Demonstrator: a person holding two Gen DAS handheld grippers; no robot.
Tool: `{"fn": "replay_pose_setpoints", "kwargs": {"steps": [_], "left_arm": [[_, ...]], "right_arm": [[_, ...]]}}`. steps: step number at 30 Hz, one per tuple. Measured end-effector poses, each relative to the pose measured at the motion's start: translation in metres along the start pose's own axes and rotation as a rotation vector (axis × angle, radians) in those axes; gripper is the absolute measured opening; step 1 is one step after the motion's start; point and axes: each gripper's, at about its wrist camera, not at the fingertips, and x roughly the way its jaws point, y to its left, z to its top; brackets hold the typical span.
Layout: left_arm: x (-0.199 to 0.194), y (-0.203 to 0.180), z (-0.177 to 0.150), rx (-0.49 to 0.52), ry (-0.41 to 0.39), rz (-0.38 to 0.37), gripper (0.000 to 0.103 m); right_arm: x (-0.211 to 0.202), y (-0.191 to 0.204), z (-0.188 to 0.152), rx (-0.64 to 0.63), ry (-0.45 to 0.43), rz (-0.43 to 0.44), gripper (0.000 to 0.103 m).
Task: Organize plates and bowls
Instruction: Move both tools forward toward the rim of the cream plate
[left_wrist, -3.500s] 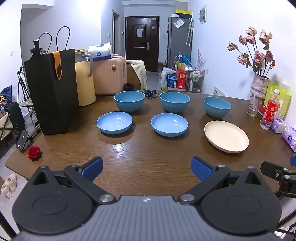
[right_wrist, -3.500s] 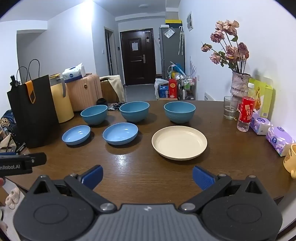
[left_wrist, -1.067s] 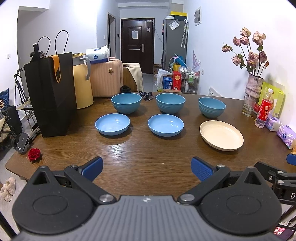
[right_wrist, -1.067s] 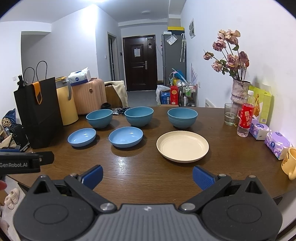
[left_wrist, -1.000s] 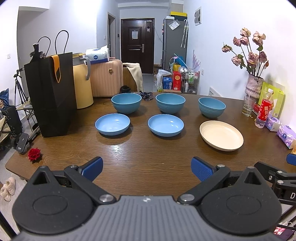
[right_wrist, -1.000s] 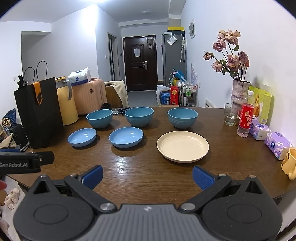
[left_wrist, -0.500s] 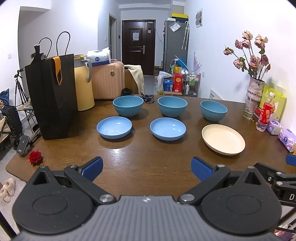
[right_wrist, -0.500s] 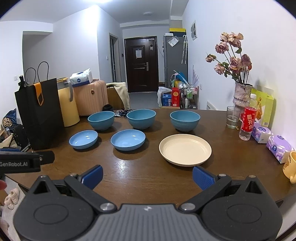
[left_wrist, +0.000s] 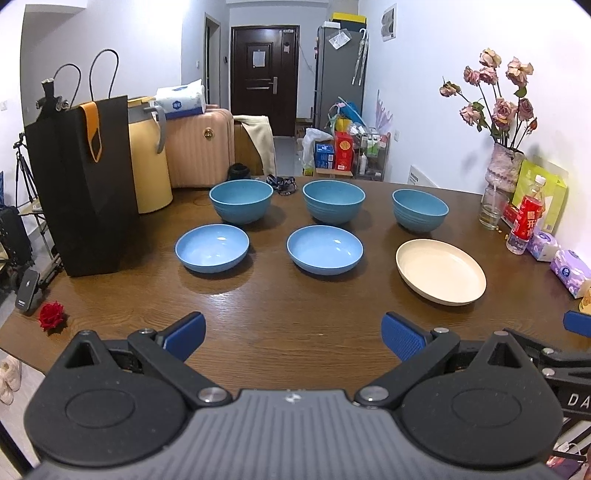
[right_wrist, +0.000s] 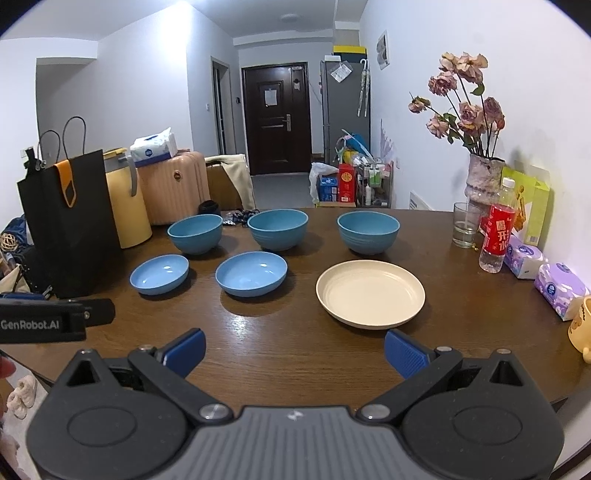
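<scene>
Blue bowls (left_wrist: 241, 200) apparently empty, cream plate (right_wrist: 370, 298) bare, vase (right_wrist: 482, 179) holding roses

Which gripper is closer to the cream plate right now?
Right. The right gripper sits just short of the cream plate, slightly to its left; the left gripper is farther left.
</scene>
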Motion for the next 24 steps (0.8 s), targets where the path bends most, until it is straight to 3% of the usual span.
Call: {"fn": "replay_pose_setpoints", "kwargs": {"steps": [12, 24], "left_arm": [[0.040, -0.006, 0.029, 0.049, 0.046, -0.060, 0.103], [0.114, -0.003, 0.078, 0.138, 0.077, -0.194, 0.103]], "right_arm": [[0.037, -0.014, 0.015, 0.094, 0.076, -0.072, 0.103], [0.094, -0.011, 0.042, 0.188, 0.100, -0.208, 0.103]]}}
